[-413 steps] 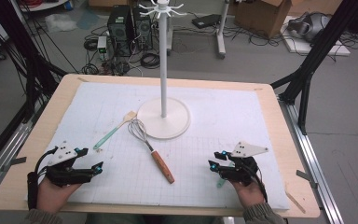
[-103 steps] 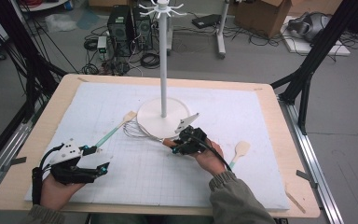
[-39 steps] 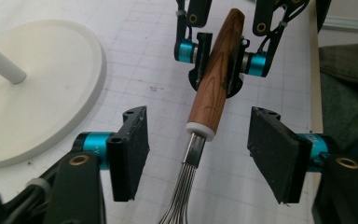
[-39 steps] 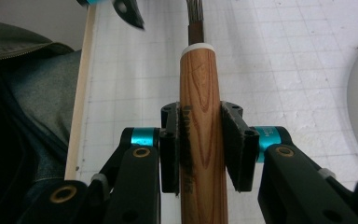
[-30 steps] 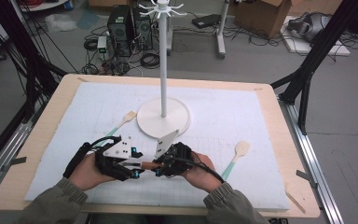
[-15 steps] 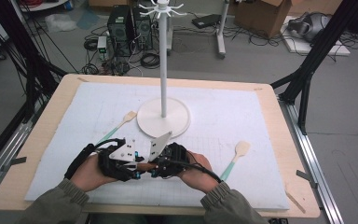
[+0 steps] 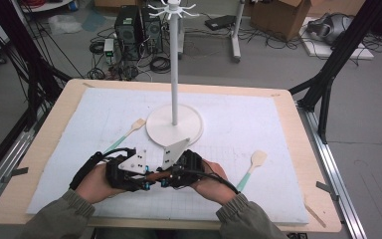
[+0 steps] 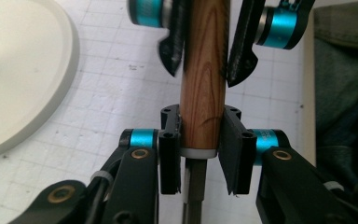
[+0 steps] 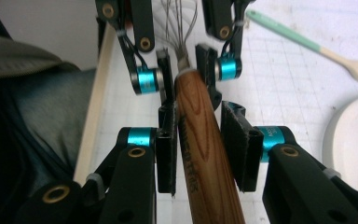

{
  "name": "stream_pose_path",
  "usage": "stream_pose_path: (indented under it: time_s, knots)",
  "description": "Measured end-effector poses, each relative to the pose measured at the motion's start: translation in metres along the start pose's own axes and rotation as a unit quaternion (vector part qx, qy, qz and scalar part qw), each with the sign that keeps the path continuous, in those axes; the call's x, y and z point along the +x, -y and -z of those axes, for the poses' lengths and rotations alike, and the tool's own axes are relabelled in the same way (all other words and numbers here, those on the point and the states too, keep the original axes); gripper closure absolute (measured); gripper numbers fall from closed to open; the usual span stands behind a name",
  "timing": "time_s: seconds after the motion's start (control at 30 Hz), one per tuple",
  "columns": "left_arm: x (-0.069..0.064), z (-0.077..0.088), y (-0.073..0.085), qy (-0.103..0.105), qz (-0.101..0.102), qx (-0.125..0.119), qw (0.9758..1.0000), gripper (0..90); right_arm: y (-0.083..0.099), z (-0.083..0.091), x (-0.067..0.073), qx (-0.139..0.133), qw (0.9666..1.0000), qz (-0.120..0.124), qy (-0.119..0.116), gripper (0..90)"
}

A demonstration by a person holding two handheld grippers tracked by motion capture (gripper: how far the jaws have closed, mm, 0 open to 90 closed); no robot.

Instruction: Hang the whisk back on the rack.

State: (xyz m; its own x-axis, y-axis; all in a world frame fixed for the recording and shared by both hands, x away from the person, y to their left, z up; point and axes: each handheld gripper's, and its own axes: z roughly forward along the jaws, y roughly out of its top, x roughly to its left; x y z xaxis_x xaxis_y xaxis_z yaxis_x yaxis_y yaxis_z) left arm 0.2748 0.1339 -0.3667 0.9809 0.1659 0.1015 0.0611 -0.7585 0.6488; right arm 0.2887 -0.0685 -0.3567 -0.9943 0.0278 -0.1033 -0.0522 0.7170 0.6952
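Holding up a whisk (image 7: 155,175) between the left tongs (image 7: 140,182) and the right tongs (image 7: 166,181). Lies flat, with its long way running straight from one tongs to the other. Points its wire end toward the left tongs and on past them. Points its brown wooden end into the right tongs.

Left tongs: squeezed narrow on the wood, right by the pale ring where the wires start. Pressing on the handle with both pads (image 8: 170,140). Have just been closing, with the handle in between.

Right tongs: narrow too, but a bit loose. Sitting around the handle a little farther along, tip to tip with the left tongs. Touching the wood with one pad (image 9: 167,140), with a thin gap at the other. Have just been opening a little, with the handle in between.

Past the tips of both tongs, on the mat (image 7: 278,124): a white stand (image 7: 174,127). Beyond the left tongs: a green spatula (image 7: 127,135). Off to the outer side of the right tongs, well apart: another green spatula (image 7: 251,167).

Not like the start: back then lay on the mat by the stand, far from both tongs, and kept the tongs wide apart at the near corners. Looks much the same as half a second ago, only gripped tighter on the left.
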Motion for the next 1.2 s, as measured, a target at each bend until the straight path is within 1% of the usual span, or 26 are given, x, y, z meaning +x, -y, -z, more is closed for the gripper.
stream_pose_path:
  time_s: [0.07,0.1,0.13,0.17,0.2,0.3,0.33,0.37,0.4,0.43,0.5,0.53,0.57,0.63,0.73,0.83,0.87,0.9,0.93,0.97,1.0,1.07,1.13,1.2]
  knots:
    - [0.0,0.002,-0.001,-0.002,0.006,-0.008,0.9999,71.4,0.0,0.004,-0.001,-0.011,0.9999,-0.001,0.002,65.8]
    - [0.0,0.002,-0.001,-0.002,0.006,-0.008,0.9999,71.4,0.0,0.004,-0.001,-0.011,0.9999,-0.001,0.002,65.8]
    - [0.001,0.006,-0.003,-0.004,0.009,-0.012,0.9999,71.4,0.001,0.008,-0.001,-0.024,0.9996,-0.008,0.009,64.1]
    - [0.001,0.007,-0.003,-0.008,0.012,-0.015,0.9998,71.5,0.002,0.009,-0.002,-0.028,0.9995,-0.008,0.014,62.6]
    - [0.001,0.007,-0.003,-0.008,0.012,-0.015,0.9998,71.5,0.003,0.012,-0.002,-0.033,0.9992,-0.013,0.019,60.4]
    - [0.004,0.013,-0.002,-0.018,0.018,-0.027,0.9993,71.5,0.007,0.021,-0.005,-0.054,0.9976,-0.033,0.026,57.3]
    - [0.005,0.015,-0.002,-0.018,0.017,-0.024,0.9994,71.5,0.008,0.023,-0.006,-0.063,0.9969,-0.039,0.028,56.4]
    - [0.005,0.015,-0.002,-0.018,0.017,-0.024,0.9994,71.5,0.009,0.025,-0.006,-0.066,0.9964,-0.042,0.031,55.3]
    - [0.005,0.016,-0.002,-0.022,0.022,-0.029,0.9991,71.5,0.01,0.027,-0.006,-0.07,0.9959,-0.045,0.037,53.9]
    - [0.006,0.017,-0.001,-0.025,0.023,-0.033,0.9989,71.5,0.011,0.028,-0.007,-0.074,0.9954,-0.049,0.038,53.0]
    - [0.006,0.018,-0.001,-0.027,0.026,-0.033,0.9988,71.5,0.015,0.03,-0.008,-0.086,0.9935,-0.065,0.037,51.6]
    - [0.006,0.018,-0.001,-0.027,0.026,-0.033,0.9988,71.5,0.016,0.03,-0.009,-0.089,0.993,-0.066,0.041,50.9]
    - [0.007,0.02,0.0,-0.028,0.029,-0.036,0.9985,71.5,0.018,0.031,-0.009,-0.092,0.9921,-0.075,0.041,49.9]
    - [0.007,0.021,0.0,-0.031,0.031,-0.041,0.9982,71.5,0.021,0.031,-0.011,-0.101,0.9905,-0.082,0.042,48.0]
    - [0.009,0.024,0.001,-0.035,0.035,-0.05,0.9975,71.5,0.024,0.033,-0.012,-0.115,0.9872,-0.102,0.041,46.3]
    - [0.01,0.027,0.0,-0.039,0.038,-0.059,0.9967,71.4,0.025,0.034,-0.014,-0.13,0.9847,-0.108,0.042,46.4]
    - [0.01,0.027,-0.001,-0.04,0.042,-0.066,0.9962,71.4,0.025,0.034,-0.013,-0.131,0.9841,-0.114,0.038,46.5]
    - [0.01,0.027,-0.001,-0.04,0.042,-0.066,0.9962,71.4,0.025,0.034,-0.013,-0.131,0.9841,-0.114,0.038,46.5]
    - [0.011,0.029,-0.002,-0.043,0.041,-0.068,0.9959,71.4,0.026,0.034,-0.015,-0.136,0.9832,-0.116,0.037,46.6]
    - [0.01,0.03,-0.003,-0.045,0.046,-0.074,0.9952,71.4,0.026,0.034,-0.015,-0.138,0.9823,-0.121,0.036,46.9]
    - [0.011,0.031,-0.004,-0.045,0.044,-0.075,0.9952,71.5,0.026,0.034,-0.015,-0.144,0.9812,-0.123,0.035,47.2]
    - [0.011,0.032,-0.005,-0.046,0.048,-0.084,0.9943,71.5,0.026,0.035,-0.015,-0.156,0.9784,-0.131,0.033,47.3]
    - [0.011,0.032,-0.007,-0.046,0.049,-0.089,0.9938,71.4,0.026,0.035,-0.016,-0.169,0.9759,-0.134,0.033,48.1]
    - [0.012,0.032,-0.007,-0.047,0.052,-0.092,0.9933,71.4,0.024,0.035,-0.016,-0.175,0.9746,-0.135,0.035,49.6]
